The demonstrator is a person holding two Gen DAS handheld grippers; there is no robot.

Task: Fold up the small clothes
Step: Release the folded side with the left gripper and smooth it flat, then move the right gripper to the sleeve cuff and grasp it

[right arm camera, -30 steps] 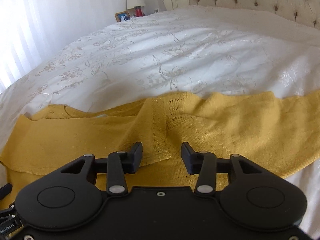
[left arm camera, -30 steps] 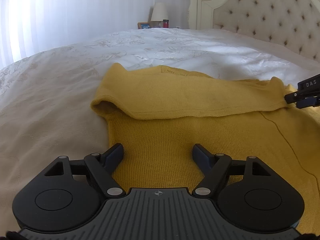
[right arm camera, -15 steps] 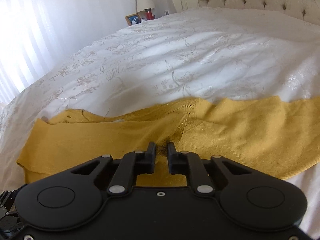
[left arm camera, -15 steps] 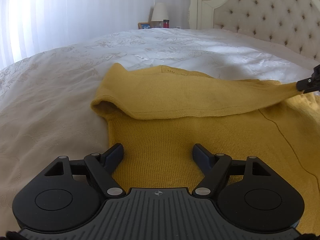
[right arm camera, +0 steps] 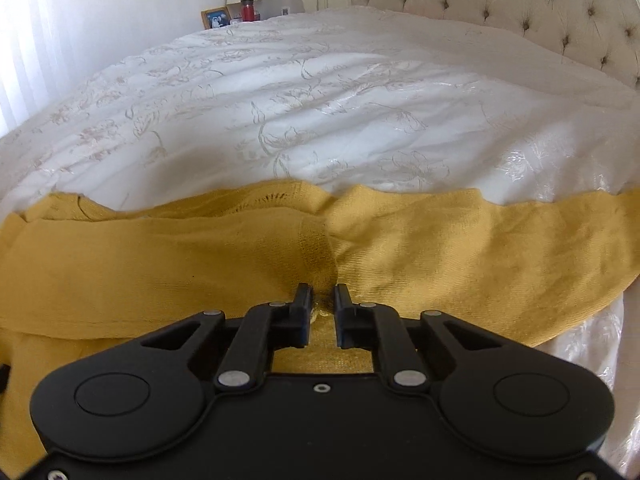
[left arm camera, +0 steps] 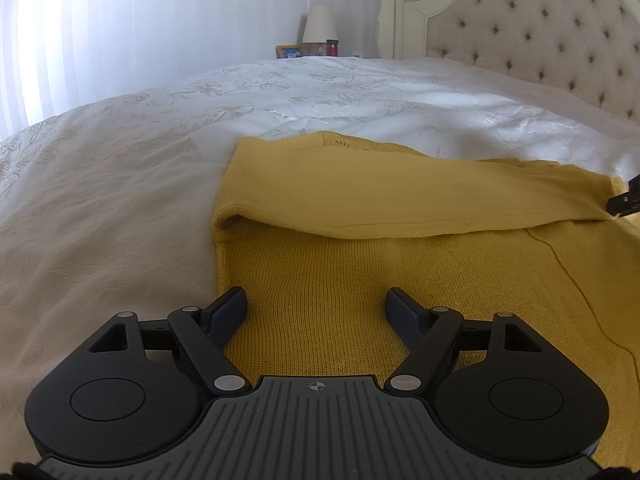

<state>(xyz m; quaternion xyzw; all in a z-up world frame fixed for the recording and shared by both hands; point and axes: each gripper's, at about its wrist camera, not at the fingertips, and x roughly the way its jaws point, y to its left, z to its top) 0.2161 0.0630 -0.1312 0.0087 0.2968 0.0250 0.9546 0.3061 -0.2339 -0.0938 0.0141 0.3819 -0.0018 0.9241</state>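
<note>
White embroidered bedding (right arm camera: pixel 320 92) carries the yellow knit garment (left arm camera: pixel 360 280) near the bed's foot edge, where only a small pinch of a folded sleeve (right arm camera: pixel 160 264) is clamped by the right tongs (right arm camera: pixel 323 300), just closed, so slippage is risked while the left tongs (left arm camera: pixel 316 308) are held wide open, empty.

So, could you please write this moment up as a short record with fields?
surface: bed with white embroidered bedspread
garment: yellow knit sweater, lying flat, one sleeve folded across it
left gripper: open, above the sweater's body, gripping nothing
right gripper: jaws just closed, pinching a bunched ridge of the knit
background: tufted headboard, lamp
</note>
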